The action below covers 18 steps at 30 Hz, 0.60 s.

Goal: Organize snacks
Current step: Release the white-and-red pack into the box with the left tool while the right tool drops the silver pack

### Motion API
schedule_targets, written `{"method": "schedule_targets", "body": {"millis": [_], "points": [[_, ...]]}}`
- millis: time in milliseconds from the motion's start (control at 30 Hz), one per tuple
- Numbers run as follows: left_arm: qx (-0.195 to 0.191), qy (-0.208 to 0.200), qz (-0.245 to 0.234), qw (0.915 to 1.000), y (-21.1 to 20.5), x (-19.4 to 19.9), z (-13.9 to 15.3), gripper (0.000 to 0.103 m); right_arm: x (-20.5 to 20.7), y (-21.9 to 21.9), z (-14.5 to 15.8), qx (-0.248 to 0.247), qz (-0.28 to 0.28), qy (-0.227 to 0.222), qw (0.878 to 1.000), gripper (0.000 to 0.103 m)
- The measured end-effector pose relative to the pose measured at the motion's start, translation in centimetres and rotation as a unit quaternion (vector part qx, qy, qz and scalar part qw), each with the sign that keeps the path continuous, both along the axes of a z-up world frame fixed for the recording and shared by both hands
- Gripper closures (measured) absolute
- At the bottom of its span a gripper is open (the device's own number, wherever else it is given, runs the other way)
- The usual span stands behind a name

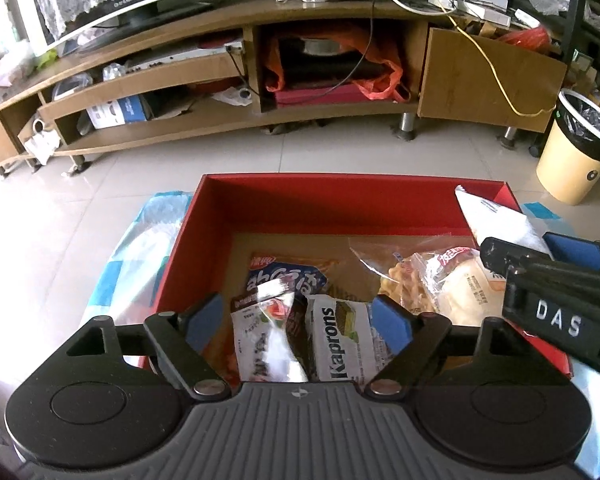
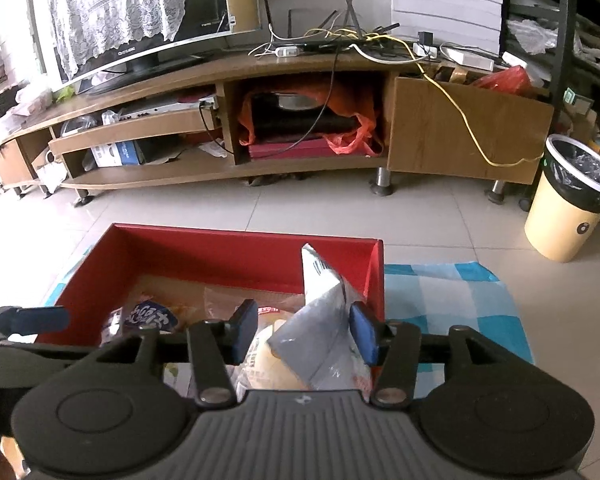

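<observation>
A red box (image 1: 340,200) sits on a blue checked cloth (image 1: 140,248) and holds several snack packets. My left gripper (image 1: 300,320) hangs open over the box's near end, above a white Kaprons packet (image 1: 340,344) and a silver-white packet (image 1: 260,336). A blue packet (image 1: 284,276), clear-bagged cookies (image 1: 404,284) and a bread bag (image 1: 460,284) lie behind. My right gripper (image 2: 304,332) is open over the box's (image 2: 220,244) right end, with a silver packet (image 2: 324,312) standing between its fingers, leaning on the box wall. It also shows in the left wrist view (image 1: 496,216).
A wooden TV stand (image 2: 300,80) with a television, cables and clutter runs along the back. A cream waste bin (image 2: 572,200) with a black liner stands on the tiled floor at the right. The checked cloth (image 2: 452,296) extends to the right of the box.
</observation>
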<state>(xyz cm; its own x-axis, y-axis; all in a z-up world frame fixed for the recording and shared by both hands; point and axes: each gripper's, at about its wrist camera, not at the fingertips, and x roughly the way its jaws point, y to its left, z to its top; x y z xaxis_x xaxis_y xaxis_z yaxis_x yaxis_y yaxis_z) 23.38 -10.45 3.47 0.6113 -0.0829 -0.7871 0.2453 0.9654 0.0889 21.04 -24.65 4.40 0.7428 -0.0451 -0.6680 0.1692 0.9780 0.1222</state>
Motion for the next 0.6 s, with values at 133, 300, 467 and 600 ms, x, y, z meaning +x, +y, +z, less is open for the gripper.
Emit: {"method": "schedule_targets", "body": {"millis": [133,300,467,600], "points": [[0.001,-0.002,0.0,1.0,0.2,-0.4,0.4,0.016,-0.3,-0.2,0.5,0.005,-0.001,-0.006,1.0,0.055],[0.0,-0.009,-0.003,1.0,0.6,-1.2,1.1,0.015,-0.9,-0.2,1.0,0.01,0.0,-0.009,1.0,0.055],[-0.011,-0.006,-0.005,0.9999,1.2,-2.0,1.7,0.014,-1.6,0.0,1.8,0.004,0.001,-0.007,1.0,0.055],[-0.011,-0.007,-0.007,0.9999,1.5,-2.8,2.0,0.013,-2.4,0.6,2.3,-0.01,0.009,-0.008,1.0,0.055]]}}
